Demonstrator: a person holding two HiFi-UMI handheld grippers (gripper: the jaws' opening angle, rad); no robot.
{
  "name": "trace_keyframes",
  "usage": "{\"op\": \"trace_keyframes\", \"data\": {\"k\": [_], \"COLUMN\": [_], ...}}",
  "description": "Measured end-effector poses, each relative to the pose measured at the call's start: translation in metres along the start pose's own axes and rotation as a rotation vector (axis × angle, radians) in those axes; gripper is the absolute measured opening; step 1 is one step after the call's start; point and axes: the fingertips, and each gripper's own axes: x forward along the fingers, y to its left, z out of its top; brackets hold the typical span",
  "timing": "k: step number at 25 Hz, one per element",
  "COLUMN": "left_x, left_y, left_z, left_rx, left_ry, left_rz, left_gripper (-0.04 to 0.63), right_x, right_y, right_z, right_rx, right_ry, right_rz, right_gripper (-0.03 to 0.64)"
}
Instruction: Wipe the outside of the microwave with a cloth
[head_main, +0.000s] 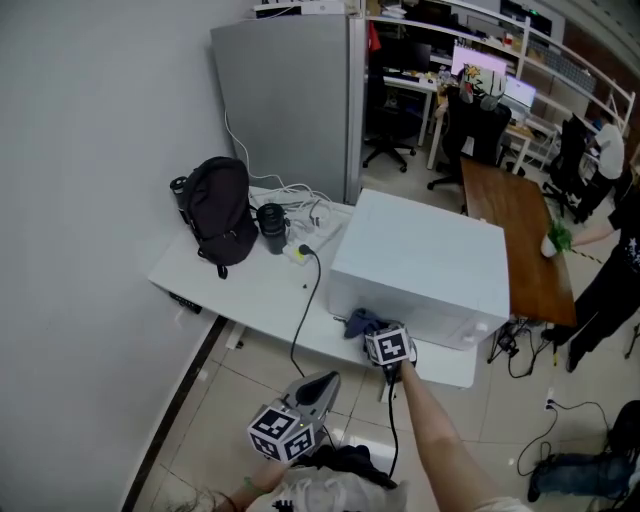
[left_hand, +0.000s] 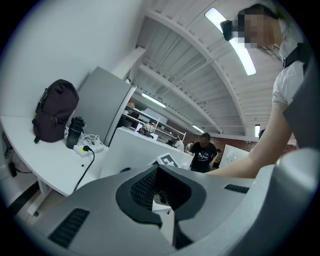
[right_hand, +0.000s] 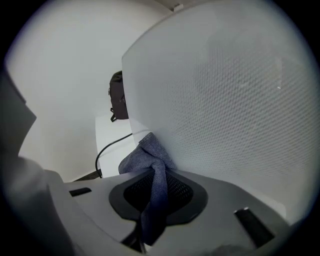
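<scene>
Right gripper (right_hand: 152, 212) clamps the cloth (right_hand: 145, 155), bunched just ahead against the microwave (right_hand: 225, 100) for wiping contact; left gripper (left_hand: 162, 210), jaws together on nothing, hangs clear.

Soft, even overhead light fills the head view. Shadows on the desk (head_main: 250, 290) are faint, and the far office looks dimmer. In the left claw view the ceiling strips (left_hand: 243, 50) glare white and blow out. Both claw views bend strongly toward the edges and fade to black corners. The left claw (left_hand: 162, 200) and right claw (right_hand: 150, 210) look soft up close. The microwave (right_hand: 225, 100) wall is bright and its dotted texture sharp. The cloth (right_hand: 150, 155) darkens toward the jaws.
</scene>
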Motion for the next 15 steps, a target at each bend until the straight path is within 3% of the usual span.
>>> {"op": "trace_keyframes", "data": {"k": [4, 6, 10, 13, 15], "left_x": [-0.004, -0.005, -0.002, 0.004, 0.007], "left_y": [0.006, 0.007, 0.014, 0.012, 0.011], "left_z": [-0.001, 0.002, 0.006, 0.014, 0.02], "left_rx": [-0.002, -0.005, -0.006, 0.006, 0.015], "left_ry": [0.003, -0.007, -0.009, -0.024, -0.034], "left_rz": [0.017, 0.023, 0.033, 0.019, 0.011], "left_gripper": [-0.011, -0.011, -0.011, -0.011, -0.011], "right_x": [0.022, 0.013, -0.044, -0.114, -0.142], "right_y": [-0.004, 0.001, 0.039, 0.06, 0.066], "right_z": [-0.029, -0.022, 0.065, 0.138, 0.175], "right_rx": [0.046, 0.029, -0.092, -0.121, -0.172], "right_ry": [0.125, 0.106, -0.198, -0.447, -0.528], "right_rz": [-0.017, -0.007, 0.07, 0.102, 0.078], "right_gripper": [0.075, 0.074, 0.074, 0.075, 0.075]}}
